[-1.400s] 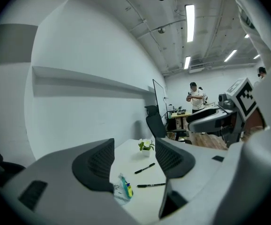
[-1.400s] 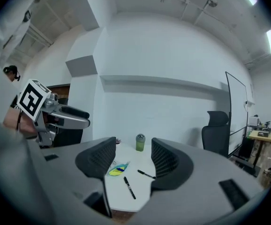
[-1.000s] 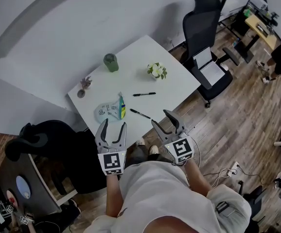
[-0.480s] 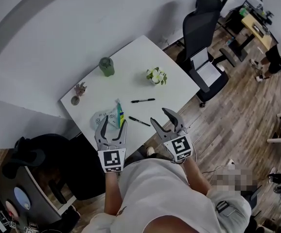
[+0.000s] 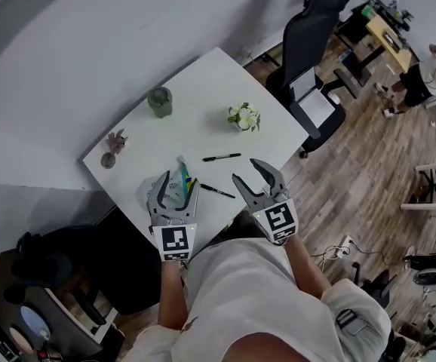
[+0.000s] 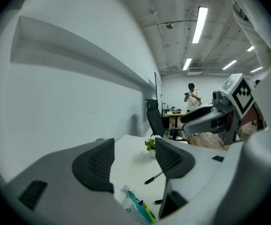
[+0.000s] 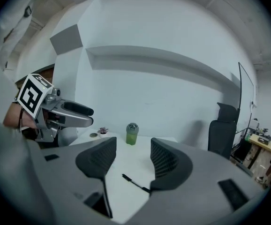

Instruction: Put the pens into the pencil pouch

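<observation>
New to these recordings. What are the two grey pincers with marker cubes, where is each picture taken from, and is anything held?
No robot: a person holds a claw in each hand. The overhead picture comes from a camera on the person's head, showing the left claw and right claw. The other two come from cameras riding on each claw. On the table lie a pencil pouch, a near pen, a far pen, a green bottle and a plant. Both claws stand open, holding nothing.

Bright ceiling strip lights [image 6: 200, 22]; soft shadows; gripper views fisheye, dark vignetted corners.
</observation>
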`<state>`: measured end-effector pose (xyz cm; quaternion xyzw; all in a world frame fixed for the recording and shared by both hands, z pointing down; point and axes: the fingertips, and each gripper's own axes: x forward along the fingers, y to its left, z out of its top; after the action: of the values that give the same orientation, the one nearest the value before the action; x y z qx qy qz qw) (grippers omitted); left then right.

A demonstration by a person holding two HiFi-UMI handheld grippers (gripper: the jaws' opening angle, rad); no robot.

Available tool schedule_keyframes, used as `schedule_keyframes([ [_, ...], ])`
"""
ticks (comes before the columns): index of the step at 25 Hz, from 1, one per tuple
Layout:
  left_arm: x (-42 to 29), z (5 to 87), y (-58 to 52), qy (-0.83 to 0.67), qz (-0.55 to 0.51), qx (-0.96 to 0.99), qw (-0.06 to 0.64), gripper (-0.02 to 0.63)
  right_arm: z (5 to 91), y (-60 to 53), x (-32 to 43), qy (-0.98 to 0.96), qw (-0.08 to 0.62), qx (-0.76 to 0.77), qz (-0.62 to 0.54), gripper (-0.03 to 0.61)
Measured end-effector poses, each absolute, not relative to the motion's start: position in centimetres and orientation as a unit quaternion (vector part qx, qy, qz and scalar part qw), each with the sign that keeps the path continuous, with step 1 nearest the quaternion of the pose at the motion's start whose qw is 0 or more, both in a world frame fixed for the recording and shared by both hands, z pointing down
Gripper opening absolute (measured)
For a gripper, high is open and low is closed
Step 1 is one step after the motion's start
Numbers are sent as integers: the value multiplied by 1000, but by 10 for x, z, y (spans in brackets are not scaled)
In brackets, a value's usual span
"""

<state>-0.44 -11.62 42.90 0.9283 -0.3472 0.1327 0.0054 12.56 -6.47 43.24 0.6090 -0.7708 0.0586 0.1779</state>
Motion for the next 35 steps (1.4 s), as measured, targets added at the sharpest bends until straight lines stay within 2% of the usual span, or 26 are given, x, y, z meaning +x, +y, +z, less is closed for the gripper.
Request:
schedule_keyframes([
  [13, -6, 481, -130, -347, 166, 921, 52, 244, 489, -90, 127, -786, 225, 568, 95, 219],
  [22, 6, 520, -115, -346, 196, 913, 85, 221, 556, -66, 115, -816, 296, 480, 125, 160],
  [35, 23, 571, -97, -330, 232, 904, 142, 204, 641, -25, 109, -820, 386, 383, 176, 150],
])
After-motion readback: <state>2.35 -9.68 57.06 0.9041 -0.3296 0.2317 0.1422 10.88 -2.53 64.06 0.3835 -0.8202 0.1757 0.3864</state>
